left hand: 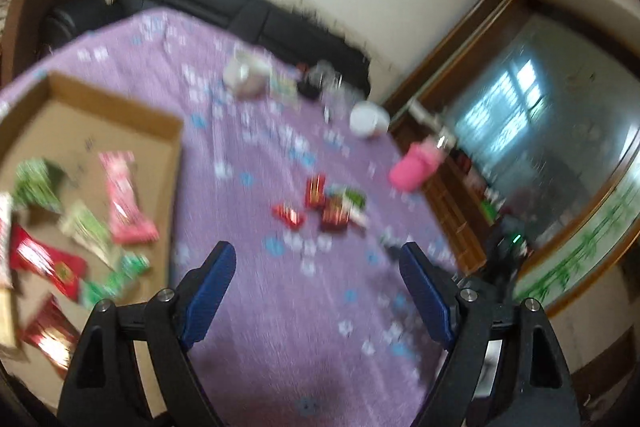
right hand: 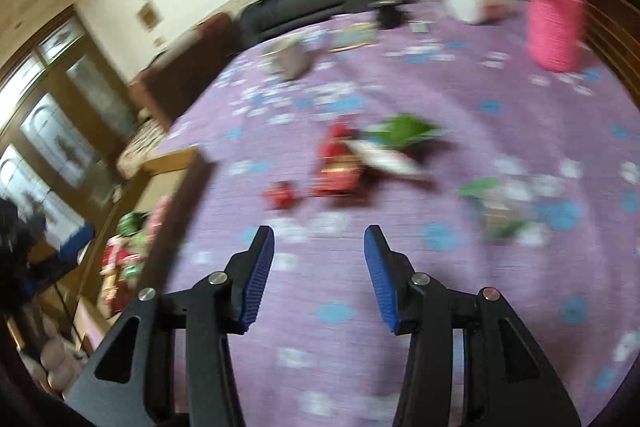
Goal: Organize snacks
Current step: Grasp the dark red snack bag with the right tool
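Writing on the wrappers is too blurred to read in either view; left gripper point(left hand: 316, 259) stands wide apart with nothing between its pads, over the purple cloth point(left hand: 248, 327); loose snacks point(left hand: 324, 207) lie ahead of it, farther off and apart from it; box point(left hand: 120, 107) at its left holds more packets point(left hand: 124, 203); right gripper point(right hand: 319, 243) is released and empty too, the red and green snacks point(right hand: 360, 155) lying beyond its tips, not touching.
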`<action>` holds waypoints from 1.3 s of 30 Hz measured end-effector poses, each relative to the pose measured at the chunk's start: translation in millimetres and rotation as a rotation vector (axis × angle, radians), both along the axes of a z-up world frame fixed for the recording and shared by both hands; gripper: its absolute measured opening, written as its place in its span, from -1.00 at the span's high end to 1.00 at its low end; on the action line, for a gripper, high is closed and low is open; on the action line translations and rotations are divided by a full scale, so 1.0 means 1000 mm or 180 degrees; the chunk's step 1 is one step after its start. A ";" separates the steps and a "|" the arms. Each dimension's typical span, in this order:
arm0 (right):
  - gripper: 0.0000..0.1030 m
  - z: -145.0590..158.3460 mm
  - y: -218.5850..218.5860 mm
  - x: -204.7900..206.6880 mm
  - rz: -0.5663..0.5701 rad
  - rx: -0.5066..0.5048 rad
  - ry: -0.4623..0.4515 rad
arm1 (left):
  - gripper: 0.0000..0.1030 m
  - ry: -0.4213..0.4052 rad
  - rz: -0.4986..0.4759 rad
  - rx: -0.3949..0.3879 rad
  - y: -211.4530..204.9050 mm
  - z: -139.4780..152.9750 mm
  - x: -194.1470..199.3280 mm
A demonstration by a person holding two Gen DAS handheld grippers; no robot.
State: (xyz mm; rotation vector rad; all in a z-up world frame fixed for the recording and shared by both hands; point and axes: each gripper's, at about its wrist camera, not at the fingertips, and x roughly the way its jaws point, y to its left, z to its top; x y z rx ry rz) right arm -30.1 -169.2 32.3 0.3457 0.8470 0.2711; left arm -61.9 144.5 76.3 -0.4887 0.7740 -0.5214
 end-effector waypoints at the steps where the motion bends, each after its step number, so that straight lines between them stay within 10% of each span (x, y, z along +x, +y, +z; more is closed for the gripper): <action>1: 0.06 -0.003 -0.012 0.000 -0.0076 0.0013 0.0018 | -0.63 0.0089 -0.0007 0.0035 -0.005 -0.007 0.003; 15: 0.06 -0.019 -0.005 0.040 0.0159 0.0440 0.0131 | -0.63 0.0429 -0.0284 0.0867 -0.080 -0.054 0.004; 25: 0.06 -0.028 0.058 0.100 0.0140 -0.0204 0.0332 | -0.69 0.0458 -0.0362 0.0771 -0.080 -0.059 0.000; 28: 0.18 -0.036 0.055 0.100 0.0157 -0.0193 0.0344 | -0.81 0.0441 -0.0403 0.0652 -0.079 -0.059 -0.001; 29: 0.49 -0.037 0.053 0.098 0.0153 -0.0184 0.0340 | -0.84 0.0443 -0.0416 0.0620 -0.079 -0.059 -0.001; 34: 0.54 -0.038 0.033 0.082 0.0139 0.0022 0.0343 | -0.98 0.0476 -0.0493 0.0584 -0.084 -0.059 0.005; 39: 0.54 -0.037 0.013 0.044 0.0202 0.0178 0.0289 | -0.17 0.0660 -0.0501 0.0448 -0.080 -0.056 0.020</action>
